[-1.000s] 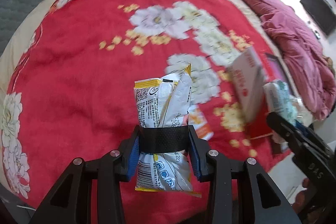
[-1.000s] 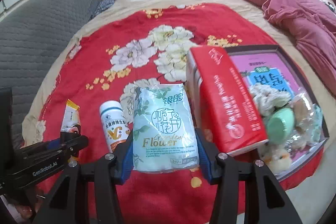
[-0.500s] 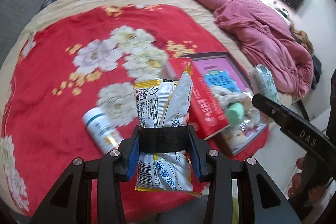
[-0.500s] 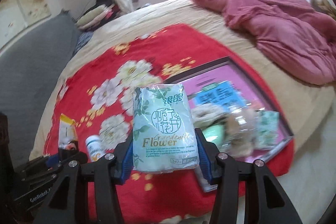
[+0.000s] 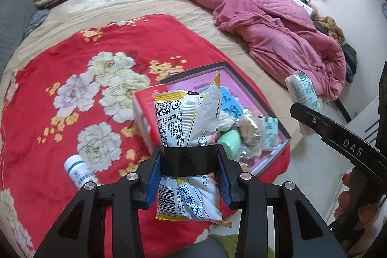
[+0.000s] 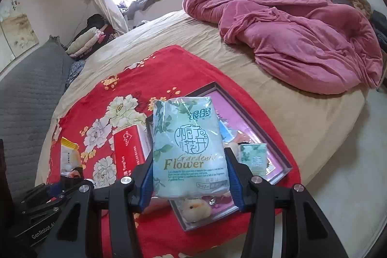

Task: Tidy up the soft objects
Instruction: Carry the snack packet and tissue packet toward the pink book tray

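1. At lower centre of the left wrist view, my left hand-held gripper (image 5: 188, 162) clamps a crumpled snack packet (image 5: 187, 122), held above the red floral blanket (image 5: 72, 59).
2. At lower centre of the right wrist view, my right hand-held gripper (image 6: 189, 173) grips a tissue pack (image 6: 189, 149) above the purple tray (image 6: 254, 117).

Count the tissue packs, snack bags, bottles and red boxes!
Tissue packs: 2 (big tissue pack in right gripper, small tissue pack in tray)
Snack bag: 1, in left gripper
White bottle: 1
Red box: 1
Total: 5
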`<act>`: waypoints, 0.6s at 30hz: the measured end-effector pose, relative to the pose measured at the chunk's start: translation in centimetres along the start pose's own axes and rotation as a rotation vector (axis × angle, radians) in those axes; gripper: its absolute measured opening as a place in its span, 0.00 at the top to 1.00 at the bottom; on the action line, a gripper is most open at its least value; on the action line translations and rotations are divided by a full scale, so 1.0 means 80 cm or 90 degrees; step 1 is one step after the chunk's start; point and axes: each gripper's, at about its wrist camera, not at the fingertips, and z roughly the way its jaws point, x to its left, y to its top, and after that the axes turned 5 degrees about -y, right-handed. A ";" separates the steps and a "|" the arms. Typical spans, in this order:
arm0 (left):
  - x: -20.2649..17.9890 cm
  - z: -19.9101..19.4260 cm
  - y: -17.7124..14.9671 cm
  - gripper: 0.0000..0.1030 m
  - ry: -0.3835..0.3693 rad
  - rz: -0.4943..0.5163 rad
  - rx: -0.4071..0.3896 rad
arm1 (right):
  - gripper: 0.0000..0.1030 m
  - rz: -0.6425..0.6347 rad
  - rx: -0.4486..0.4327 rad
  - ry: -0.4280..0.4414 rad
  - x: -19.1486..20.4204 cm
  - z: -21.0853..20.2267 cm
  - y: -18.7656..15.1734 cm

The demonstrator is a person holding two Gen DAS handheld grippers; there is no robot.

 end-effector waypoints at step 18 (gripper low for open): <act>-0.060 0.107 0.036 0.59 -0.025 0.056 0.065 | 0.50 0.022 0.045 -0.050 -0.080 0.051 -0.002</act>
